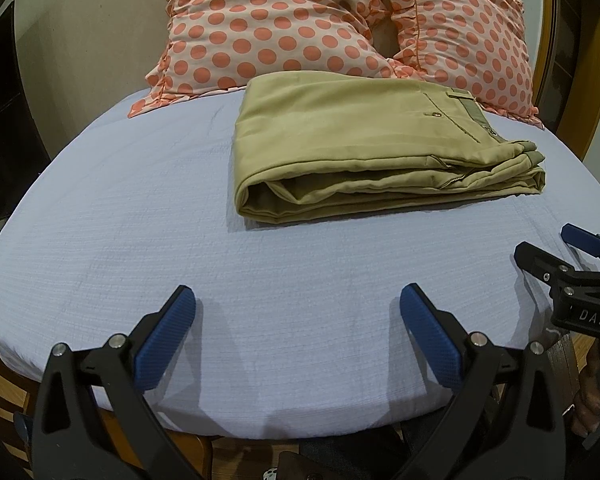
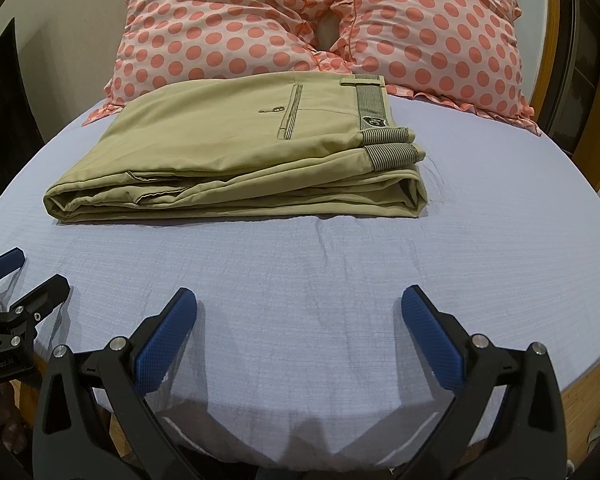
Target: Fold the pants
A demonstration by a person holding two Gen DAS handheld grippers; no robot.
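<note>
Khaki pants (image 1: 372,140) lie folded into a flat rectangular stack on the light blue bed sheet (image 1: 140,240), waistband to the right, back pocket on top. In the right wrist view the pants (image 2: 236,152) sit in the middle, just in front of the pillows. My left gripper (image 1: 298,304) is open and empty, low over the sheet near the bed's front edge, well short of the pants. My right gripper (image 2: 299,304) is open and empty too, at the same distance. The right gripper also shows at the right edge of the left wrist view (image 1: 548,248).
Two pink pillows with orange dots (image 1: 300,24) (image 2: 432,32) lean at the head of the bed behind the pants. A wooden bed frame (image 2: 580,396) rims the mattress. A dark piece of furniture (image 1: 0,120) stands at the left.
</note>
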